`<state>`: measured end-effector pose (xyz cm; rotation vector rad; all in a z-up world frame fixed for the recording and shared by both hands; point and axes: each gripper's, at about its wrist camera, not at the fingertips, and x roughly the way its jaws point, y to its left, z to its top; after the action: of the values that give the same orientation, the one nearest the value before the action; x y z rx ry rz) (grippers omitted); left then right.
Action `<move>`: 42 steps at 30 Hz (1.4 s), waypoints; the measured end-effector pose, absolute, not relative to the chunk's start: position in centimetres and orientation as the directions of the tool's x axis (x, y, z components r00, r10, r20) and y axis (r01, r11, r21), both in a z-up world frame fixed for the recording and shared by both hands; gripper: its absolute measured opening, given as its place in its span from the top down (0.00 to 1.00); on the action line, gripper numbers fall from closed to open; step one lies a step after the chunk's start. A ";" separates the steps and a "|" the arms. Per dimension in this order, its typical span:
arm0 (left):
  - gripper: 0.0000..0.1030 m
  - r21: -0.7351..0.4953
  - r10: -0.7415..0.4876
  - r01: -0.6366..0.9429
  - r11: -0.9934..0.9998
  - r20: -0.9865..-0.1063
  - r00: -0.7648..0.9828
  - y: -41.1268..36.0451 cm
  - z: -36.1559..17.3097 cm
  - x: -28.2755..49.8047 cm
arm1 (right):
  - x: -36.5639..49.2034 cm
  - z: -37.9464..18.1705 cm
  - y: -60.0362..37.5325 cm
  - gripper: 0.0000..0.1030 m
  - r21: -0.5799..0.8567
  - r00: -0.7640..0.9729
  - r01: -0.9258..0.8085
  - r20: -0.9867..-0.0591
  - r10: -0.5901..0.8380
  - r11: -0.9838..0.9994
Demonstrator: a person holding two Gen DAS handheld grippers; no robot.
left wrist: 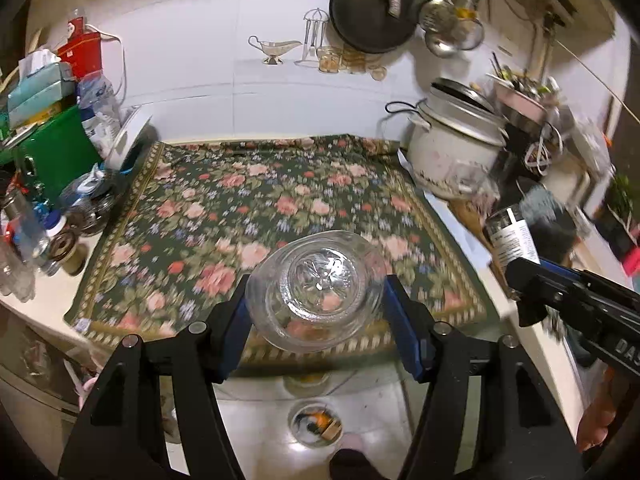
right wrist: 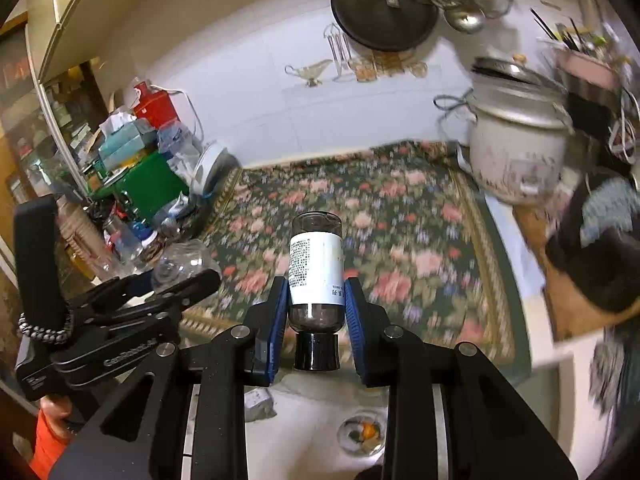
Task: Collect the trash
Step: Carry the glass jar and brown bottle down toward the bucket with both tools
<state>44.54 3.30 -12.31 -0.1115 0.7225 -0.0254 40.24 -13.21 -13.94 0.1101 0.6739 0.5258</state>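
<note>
My left gripper (left wrist: 316, 308) is shut on a clear plastic bottle (left wrist: 316, 296), seen bottom-on, held in the air above the near edge of the floral cloth (left wrist: 280, 208). My right gripper (right wrist: 316, 300) is shut on a dark bottle with a white label (right wrist: 316, 272) and a black cap pointing back toward me. In the right wrist view the left gripper with the clear bottle (right wrist: 184, 266) is at the left. In the left wrist view the right gripper holding the dark bottle (left wrist: 514, 240) is at the right.
A white rice cooker (left wrist: 456, 152) stands at the cloth's back right. Boxes, jars and bottles (left wrist: 60, 168) crowd the left counter. A black pan (left wrist: 372, 12) and strainers hang on the tiled wall. Below the counter edge, a floor drain (left wrist: 316, 424) holds scraps.
</note>
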 end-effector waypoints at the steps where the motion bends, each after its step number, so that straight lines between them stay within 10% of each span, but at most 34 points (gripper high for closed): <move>1: 0.40 -0.094 -0.056 -0.009 0.996 -0.662 0.747 3.5 -12.5 43.0 | 39.2 -14.5 -13.0 0.75 0.264 0.657 -0.418 -0.572 0.490 0.869; 24: 0.40 -0.128 -0.114 0.020 0.992 -0.787 0.606 2.6 -20.9 33.2 | 30.5 -25.1 -14.6 0.75 0.290 0.522 -0.292 -0.750 0.407 0.911; 42: 0.40 -0.199 -0.110 -0.152 0.968 -0.884 0.454 1.9 -50.5 37.6 | 40.3 -50.9 -15.6 0.75 0.315 0.374 -0.259 -0.839 0.395 0.913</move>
<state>37.57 1.87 -50.53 -0.2647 1.1032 0.0260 40.29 -15.57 -50.87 0.1379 1.1120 0.4209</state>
